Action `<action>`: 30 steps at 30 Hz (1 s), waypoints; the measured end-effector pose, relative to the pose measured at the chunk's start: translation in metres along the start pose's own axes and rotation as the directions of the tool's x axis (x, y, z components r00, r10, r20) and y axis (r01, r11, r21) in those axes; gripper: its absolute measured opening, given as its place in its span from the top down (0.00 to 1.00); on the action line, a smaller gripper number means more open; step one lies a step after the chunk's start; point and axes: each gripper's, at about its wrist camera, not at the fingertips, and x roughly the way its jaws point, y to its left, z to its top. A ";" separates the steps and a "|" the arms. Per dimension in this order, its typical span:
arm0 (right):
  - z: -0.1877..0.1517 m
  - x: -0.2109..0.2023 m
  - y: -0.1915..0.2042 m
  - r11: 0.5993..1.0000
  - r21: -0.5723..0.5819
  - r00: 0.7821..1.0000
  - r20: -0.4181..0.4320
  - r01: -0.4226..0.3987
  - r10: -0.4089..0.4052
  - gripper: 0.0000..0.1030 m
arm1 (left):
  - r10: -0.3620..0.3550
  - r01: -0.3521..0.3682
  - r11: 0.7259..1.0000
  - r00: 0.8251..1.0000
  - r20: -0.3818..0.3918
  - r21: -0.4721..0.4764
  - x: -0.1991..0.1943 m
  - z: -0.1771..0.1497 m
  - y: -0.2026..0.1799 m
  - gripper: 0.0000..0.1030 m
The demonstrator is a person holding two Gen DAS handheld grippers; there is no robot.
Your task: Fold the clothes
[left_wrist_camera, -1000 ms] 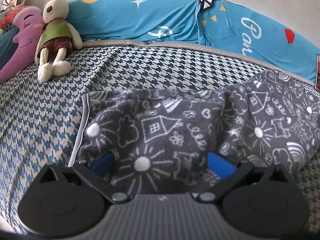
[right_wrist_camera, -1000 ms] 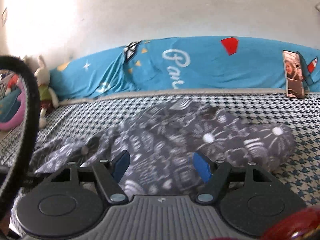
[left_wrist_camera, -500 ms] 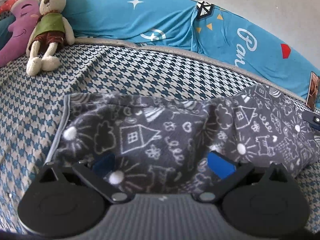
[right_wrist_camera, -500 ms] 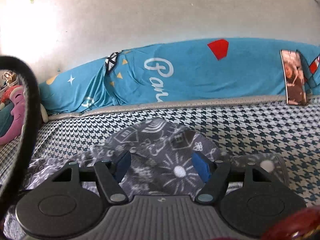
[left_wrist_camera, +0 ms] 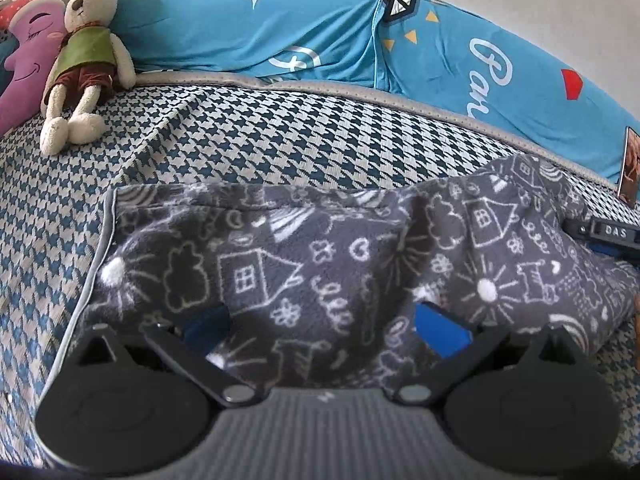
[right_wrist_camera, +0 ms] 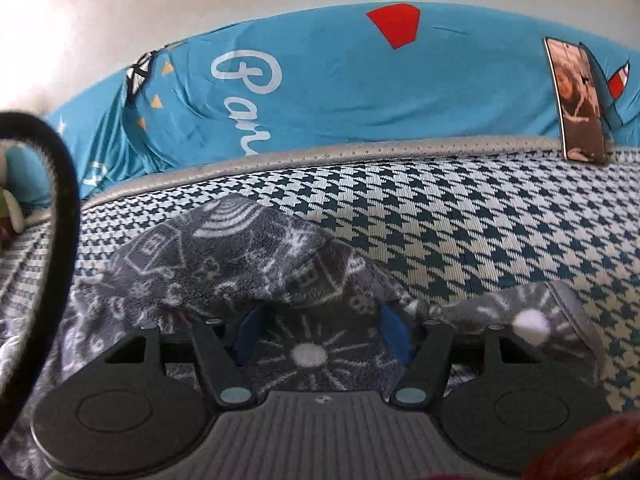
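Altogether, two grippers, one garment, two soft toys and one phone are seen, all on or above one bed (left_wrist_camera: 280, 136) covered in blue-and-white houndstooth cloth.

The garment (left_wrist_camera: 304, 264) is a grey fleece piece printed with white houses, suns and clouds. It is laid flat across the near part of the bed, with a pale piped edge along its left side. A raised fold is formed at its right end, seen in the right wrist view (right_wrist_camera: 240, 256) as a peak of cloth above the fingers.

The left gripper (left_wrist_camera: 324, 328) is positioned low over the garment. Its jaws are set wide apart, and fleece lies between the two blue pads (left_wrist_camera: 440, 334); nothing is clamped.

The right gripper (right_wrist_camera: 322, 334) is likewise spread, with a sun motif of the garment lying between its fingers. The raised fold hangs over the fingertips; whether the cloth is caught on one of them cannot be told, as this area is blurred.

One rabbit toy (left_wrist_camera: 86, 54) in a green top is propped at the far left of the bed, beside one purple cushion toy (left_wrist_camera: 24, 64). One phone (right_wrist_camera: 578, 100) is leaned upright against the blue bedding (right_wrist_camera: 340, 92) along the wall.

No containers are seen.
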 end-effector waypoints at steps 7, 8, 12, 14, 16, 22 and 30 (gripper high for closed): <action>0.007 -0.002 0.013 0.998 -0.021 0.999 0.005 0.051 -0.051 0.35 | 0.033 -0.034 0.998 0.999 0.006 0.058 0.004 -0.006 -0.006 0.00; 0.008 -0.005 0.014 0.998 -0.023 0.998 0.007 0.056 -0.056 0.35 | 0.037 -0.037 0.997 0.999 0.009 0.064 0.003 -0.007 -0.007 0.00; 0.012 -0.021 0.020 0.999 -0.011 0.999 0.012 0.053 -0.053 0.33 | 0.021 -0.023 0.999 0.999 0.034 0.044 -0.002 -0.008 -0.004 0.00; 0.012 -0.033 0.025 1.000 0.001 0.999 0.018 0.029 -0.029 0.33 | 0.011 -0.013 0.999 0.999 0.047 0.030 -0.006 -0.009 -0.002 0.00; 0.010 -0.046 0.032 1.000 -0.003 1.000 0.026 0.015 -0.015 0.32 | 0.014 -0.015 1.000 0.998 0.063 0.023 -0.011 -0.010 0.000 0.00; 0.000 -0.076 0.043 0.999 0.010 0.998 0.035 -0.047 0.047 0.28 | 0.026 -0.029 0.999 0.992 0.125 0.025 -0.030 -0.015 0.007 0.00; -0.017 -0.097 0.047 0.996 0.046 0.997 -0.011 -0.072 0.073 0.28 | 0.045 -0.041 0.998 0.992 0.117 -0.039 -0.047 -0.035 0.028 0.00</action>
